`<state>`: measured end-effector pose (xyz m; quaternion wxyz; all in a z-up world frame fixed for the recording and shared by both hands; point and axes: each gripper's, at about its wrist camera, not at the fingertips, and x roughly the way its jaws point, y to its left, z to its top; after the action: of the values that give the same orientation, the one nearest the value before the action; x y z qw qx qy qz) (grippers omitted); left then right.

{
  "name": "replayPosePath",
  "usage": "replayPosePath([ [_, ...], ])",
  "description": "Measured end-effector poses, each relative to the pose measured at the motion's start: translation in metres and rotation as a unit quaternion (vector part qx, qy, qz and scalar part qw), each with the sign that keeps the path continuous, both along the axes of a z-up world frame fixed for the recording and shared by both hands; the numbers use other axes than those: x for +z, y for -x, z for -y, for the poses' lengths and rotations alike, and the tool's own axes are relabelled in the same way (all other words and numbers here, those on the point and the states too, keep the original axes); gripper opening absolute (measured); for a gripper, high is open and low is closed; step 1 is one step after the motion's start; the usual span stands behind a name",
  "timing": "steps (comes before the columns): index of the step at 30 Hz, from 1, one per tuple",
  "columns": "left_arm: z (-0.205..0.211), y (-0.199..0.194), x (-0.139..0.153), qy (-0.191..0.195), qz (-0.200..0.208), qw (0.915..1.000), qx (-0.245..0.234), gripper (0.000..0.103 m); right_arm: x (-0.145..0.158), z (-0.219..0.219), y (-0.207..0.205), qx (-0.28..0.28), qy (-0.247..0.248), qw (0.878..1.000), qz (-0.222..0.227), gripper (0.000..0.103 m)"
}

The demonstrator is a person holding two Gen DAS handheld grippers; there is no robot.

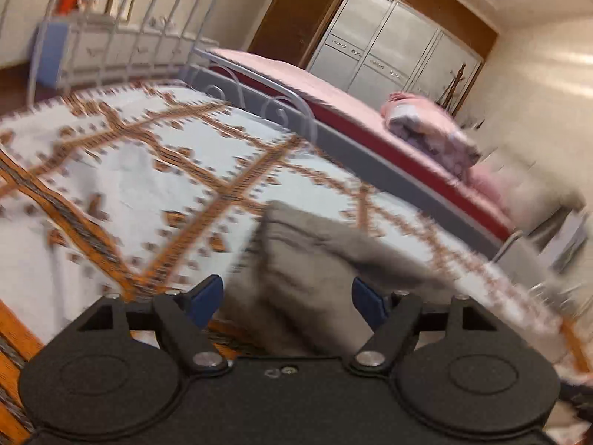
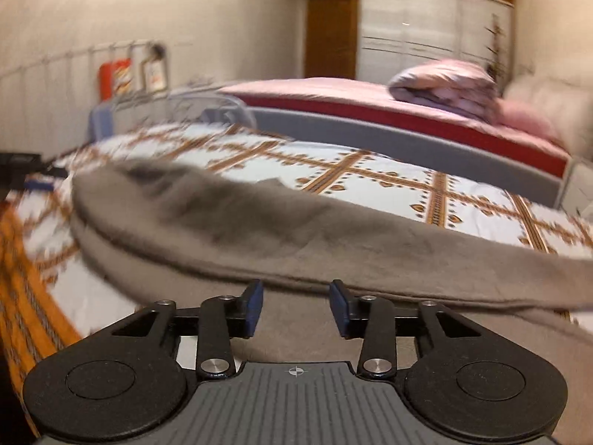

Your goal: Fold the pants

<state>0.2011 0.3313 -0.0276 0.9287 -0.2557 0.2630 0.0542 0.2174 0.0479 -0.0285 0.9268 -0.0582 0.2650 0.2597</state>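
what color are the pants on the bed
Plain grey-brown; the pants show best in the right wrist view.

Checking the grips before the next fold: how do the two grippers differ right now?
The left gripper stands wider open than the right gripper. The left frames a raised fold of the grey pants; the right hovers over flat cloth. Both have blue pads and pinch nothing.

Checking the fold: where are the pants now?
The grey pants lie on the patterned bedspread, just ahead of both claws in both wrist views.
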Motion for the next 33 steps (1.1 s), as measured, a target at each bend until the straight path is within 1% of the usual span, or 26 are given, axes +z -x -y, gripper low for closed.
replayPosePath([
  [1,0.001,0.0,0.0,0.014,-0.005,0.9999,-0.003,0.062,0.001,-0.001,-0.004,-0.016,-0.006,1.0,-0.003,0.041],
  [2,0.005,-0.005,-0.002,0.022,-0.02,0.9995,-0.003,0.055,0.002,0.0,-0.008,-0.032,-0.017,0.999,-0.008,0.041],
  [3,0.009,-0.012,-0.005,0.031,-0.04,0.9987,-0.001,0.053,0.003,0.004,-0.013,-0.046,-0.034,0.998,-0.018,0.041],
  [4,0.013,-0.014,-0.009,0.035,-0.052,0.998,-0.004,0.052,0.001,0.005,-0.02,-0.064,-0.054,0.996,-0.035,0.041],
  [7,0.019,-0.028,-0.018,0.021,-0.077,0.9966,-0.016,0.049,-0.001,0.027,-0.039,-0.099,-0.105,0.987,-0.071,0.041],
  [9,0.016,-0.037,-0.025,0.029,-0.083,0.996,-0.015,0.048,-0.009,0.036,-0.053,-0.115,-0.136,0.979,-0.103,0.041],
  [12,0.011,-0.045,-0.03,0.042,-0.081,0.9958,-0.013,0.046,-0.019,0.052,-0.074,-0.135,-0.173,0.966,-0.137,0.041],
  [15,0.008,-0.047,-0.032,0.057,-0.076,0.9954,-0.014,0.045,-0.033,0.064,-0.09,-0.151,-0.213,0.948,-0.181,0.041],
  [18,0.003,-0.043,-0.036,0.082,-0.066,0.9945,-0.008,0.042,-0.044,0.072,-0.101,-0.161,-0.253,0.932,-0.205,0.041],
  [19,0.003,-0.042,-0.036,0.085,-0.064,0.9944,-0.003,0.034,-0.046,0.075,-0.105,-0.167,-0.269,0.925,-0.211,0.041],
  [20,0.001,-0.042,-0.036,0.084,-0.063,0.9945,0.001,0.023,-0.048,0.078,-0.109,-0.172,-0.284,0.918,-0.216,0.041],
  [22,-0.002,-0.041,-0.036,0.082,-0.062,0.9946,0.007,0.019,-0.052,0.085,-0.115,-0.179,-0.314,0.905,-0.224,0.04],
  [23,-0.004,-0.04,-0.037,0.089,-0.061,0.9941,0.005,0.018,-0.052,0.086,-0.118,-0.183,-0.318,0.903,-0.224,0.024],
  [24,-0.005,-0.04,-0.038,0.088,-0.063,0.9942,0.004,0.017,-0.053,0.085,-0.122,-0.186,-0.311,0.904,-0.226,0.01],
  [25,-0.004,-0.041,-0.038,0.083,-0.065,0.9945,0.001,0.017,-0.053,0.084,-0.124,-0.186,-0.302,0.906,-0.232,0.007],
  [26,-0.004,-0.041,-0.037,0.082,-0.063,0.9946,0.0,0.016,-0.052,0.084,-0.125,-0.183,-0.298,0.908,-0.232,0.007],
  [28,-0.006,-0.038,-0.035,0.092,-0.051,0.9944,0.0,0.016,-0.047,0.083,-0.123,-0.174,-0.281,0.918,-0.221,0.007],
  [31,-0.005,-0.035,-0.035,0.091,-0.054,0.9944,-0.002,0.016,-0.039,0.084,-0.114,-0.167,-0.264,0.926,-0.213,0.009],
  [33,-0.003,-0.033,-0.035,0.086,-0.058,0.9946,0.0,0.016,-0.035,0.085,-0.103,-0.171,-0.25,0.931,-0.204,0.022],
])
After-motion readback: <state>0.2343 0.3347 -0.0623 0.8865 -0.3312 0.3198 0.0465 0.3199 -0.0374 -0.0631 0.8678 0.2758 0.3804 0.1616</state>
